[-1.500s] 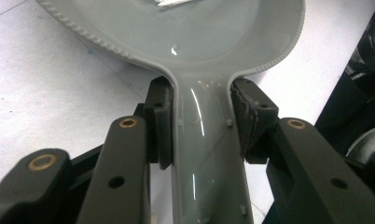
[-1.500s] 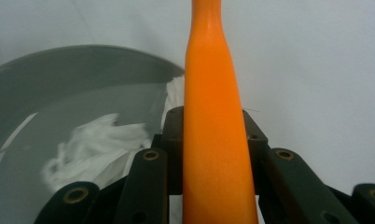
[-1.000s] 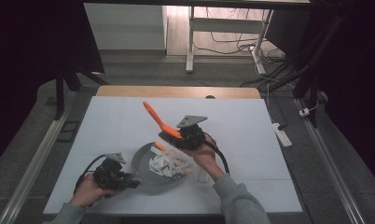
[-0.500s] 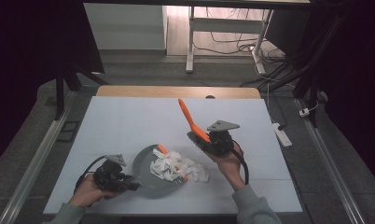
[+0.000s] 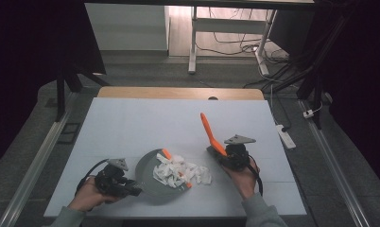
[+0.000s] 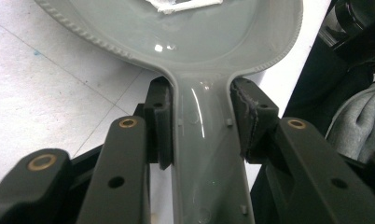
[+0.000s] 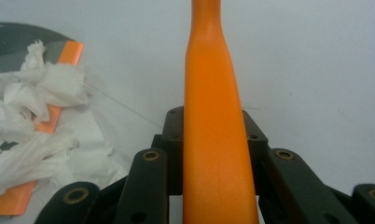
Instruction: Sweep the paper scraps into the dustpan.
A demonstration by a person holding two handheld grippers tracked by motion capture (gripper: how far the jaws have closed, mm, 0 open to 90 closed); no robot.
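A grey dustpan (image 5: 148,177) lies near the table's front edge, with a heap of white paper scraps (image 5: 178,171) across its orange lip (image 5: 166,153). My left gripper (image 5: 126,188) is shut on the dustpan's handle (image 6: 206,154), a pad (image 6: 161,126) pressing on each side. In the left gripper view the pan's bowl (image 6: 190,37) spreads out beyond the left gripper (image 6: 206,123). To the right of the scraps, my right gripper (image 5: 224,155) is shut on an orange handle (image 5: 208,131) that slants up and away. The right gripper view looks along this orange handle (image 7: 213,140) from the right gripper (image 7: 213,135), with the paper scraps (image 7: 31,116) at its left.
The white table top (image 5: 145,123) has a wooden strip (image 5: 178,93) along its far edge. A white power strip (image 5: 284,135) lies on the floor off the table's right side. A desk frame (image 5: 194,42) and cables stand beyond the table.
My right gripper has carried the orange handle to the right and slightly down, away from the scraps and the dustpan. The left gripper and the dustpan have stayed put.
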